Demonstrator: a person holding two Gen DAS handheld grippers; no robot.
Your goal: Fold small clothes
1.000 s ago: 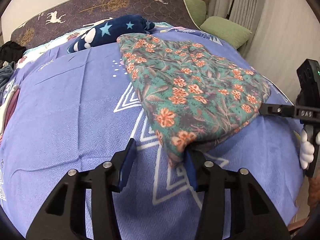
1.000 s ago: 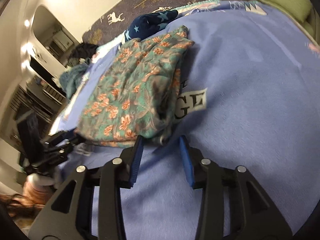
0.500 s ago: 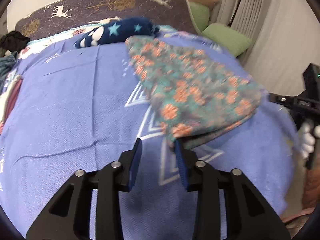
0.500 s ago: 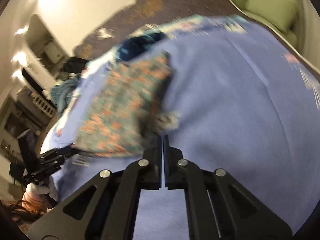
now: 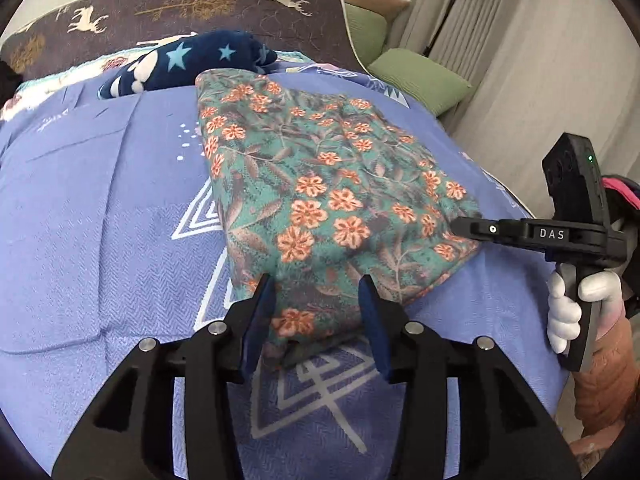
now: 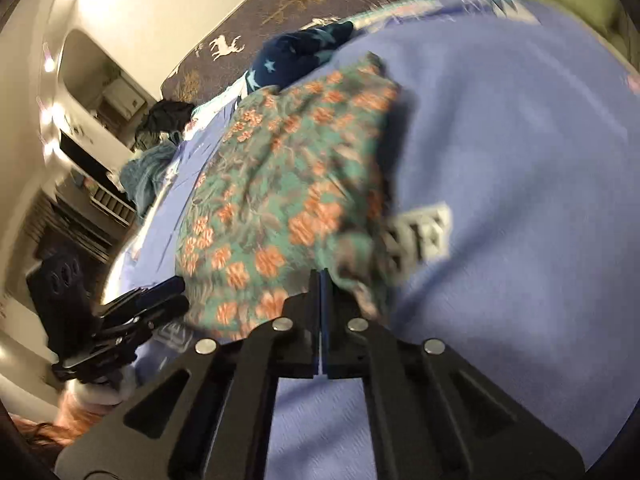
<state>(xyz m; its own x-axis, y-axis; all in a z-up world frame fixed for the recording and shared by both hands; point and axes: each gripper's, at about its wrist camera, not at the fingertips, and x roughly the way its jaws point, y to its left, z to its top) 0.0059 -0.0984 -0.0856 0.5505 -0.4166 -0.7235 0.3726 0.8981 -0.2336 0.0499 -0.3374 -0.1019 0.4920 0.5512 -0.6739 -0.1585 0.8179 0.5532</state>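
Observation:
A green garment with orange flowers [image 5: 320, 184] lies folded lengthwise on the blue bedspread [image 5: 100, 220]. My left gripper [image 5: 318, 312] is open, its fingers on either side of the garment's near corner. My right gripper [image 6: 320, 284] has its jaws pressed together at the garment's [image 6: 280, 200] near edge; whether cloth is pinched between them is not visible. In the left wrist view the right gripper [image 5: 460, 226] touches the garment's right corner. In the right wrist view the left gripper [image 6: 160, 296] sits at the garment's left corner.
A navy star-print cloth [image 5: 184, 64] lies at the head of the bed, against a brown headboard with deer [image 5: 180, 4]. Green cushions [image 5: 420, 80] sit at the far right by a curtain. Dark and teal clothes [image 6: 160, 136] are piled at the bed's left side.
My right gripper shut and moved onto the garment's edge. My left gripper narrowed, then opened again and moved forward around the garment's near corner.

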